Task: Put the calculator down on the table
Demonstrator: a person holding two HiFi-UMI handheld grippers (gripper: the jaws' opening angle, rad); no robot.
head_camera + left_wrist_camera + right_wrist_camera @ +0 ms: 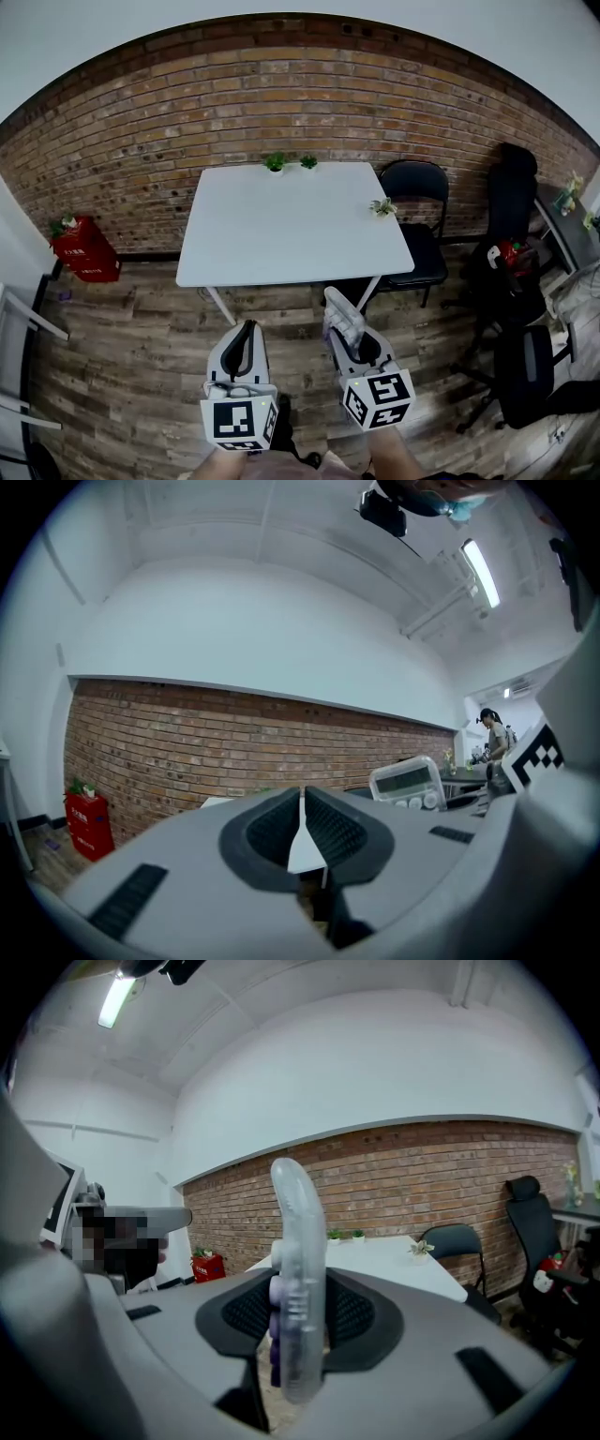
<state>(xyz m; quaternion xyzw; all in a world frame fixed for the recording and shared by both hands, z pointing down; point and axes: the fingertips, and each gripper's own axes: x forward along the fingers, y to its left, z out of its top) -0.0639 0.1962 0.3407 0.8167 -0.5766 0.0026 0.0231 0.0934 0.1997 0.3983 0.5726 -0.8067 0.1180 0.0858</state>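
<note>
A pale translucent calculator (343, 317) with purple keys stands on edge between the pads of my right gripper (349, 337), which is shut on it. In the right gripper view the calculator (298, 1279) rises edge-on out of the jaws, and the white table (384, 1258) lies beyond. Both grippers hover over the wooden floor, short of the table's (295, 225) near edge. My left gripper (246, 334) is shut with nothing in it; its pads meet at the tips (301, 819). In the left gripper view the calculator's (407, 785) display face shows to the right.
Two small potted plants (275, 162) stand at the table's far edge and a third (382, 206) near its right edge. A black chair (419, 220) sits right of the table, with office chairs (514, 234) further right. A red box (84, 249) stands by the brick wall on the left.
</note>
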